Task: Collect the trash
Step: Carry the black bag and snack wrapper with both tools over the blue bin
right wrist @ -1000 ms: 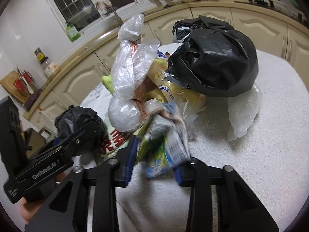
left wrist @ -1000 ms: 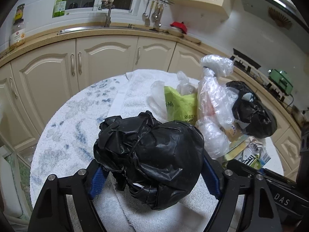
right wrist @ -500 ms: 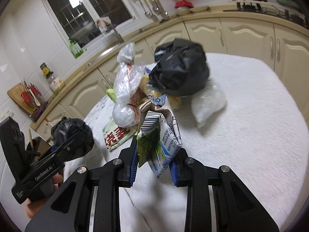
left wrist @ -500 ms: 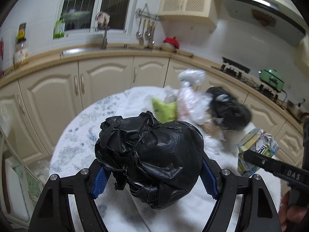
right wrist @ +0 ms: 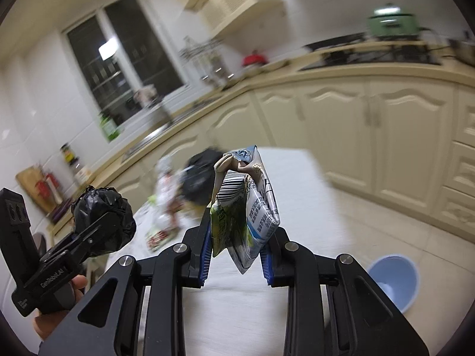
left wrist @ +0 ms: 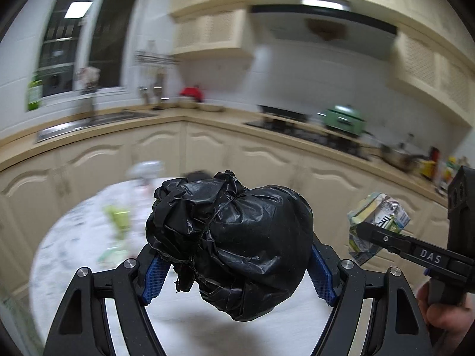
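Holding, left gripper (left wrist: 234,270): jaws set wide, blue pads pressed on both sides of a knotted black trash bag (left wrist: 231,243), carried clear above the table
Holding, right gripper (right wrist: 237,261): jaws nearly together, pinching a crushed drink carton (right wrist: 246,207) upright between the pads
Hands: a person's fingers (left wrist: 445,320) wrap the right tool's grip
Table (right wrist: 291,178): white cloth cover, behind and below both loads
Remaining trash (right wrist: 184,187): black bag, clear bag and wrappers heaped at the far end, blurred
Bin (right wrist: 392,279): pale blue, open, on the tiled floor low to the right
Step in hand: carrying two pieces away from the heap
Next move: likely bring each load over the bin mouth, then spread the jaws; the light bag may cling to the pads
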